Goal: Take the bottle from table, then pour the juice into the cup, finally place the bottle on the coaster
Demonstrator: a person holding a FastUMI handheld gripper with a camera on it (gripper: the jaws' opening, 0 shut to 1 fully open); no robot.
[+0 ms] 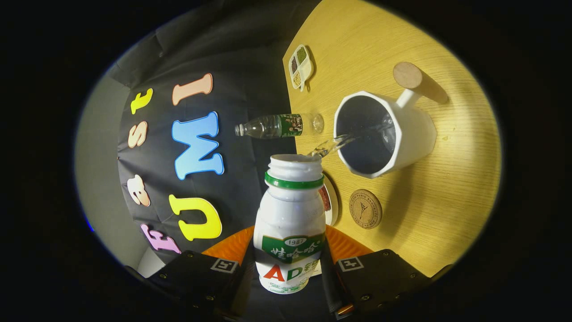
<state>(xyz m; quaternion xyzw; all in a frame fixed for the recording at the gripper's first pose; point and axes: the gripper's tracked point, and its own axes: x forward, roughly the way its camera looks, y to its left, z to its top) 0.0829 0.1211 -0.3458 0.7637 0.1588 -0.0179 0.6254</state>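
Note:
My gripper [288,268] is shut on a white bottle [290,214] with a green neck ring and an open mouth; both fingers press its sides. The whole view is rolled, so the bottle is tipped toward the white cup [384,134]. A clear stream of liquid [330,145] runs from the bottle's mouth over the rim into the cup's dark inside. The cup has a handle with a round wooden end. A round cork coaster [365,209] lies on the wooden table [447,201] just ahead of the fingers, beside the cup.
A clear water bottle [279,126] with a green label stands near the table's edge beyond the cup. A small divided dish [300,67] with seeds sits farther along that edge. A white plate [330,199] shows partly behind the held bottle, an orange thing below it.

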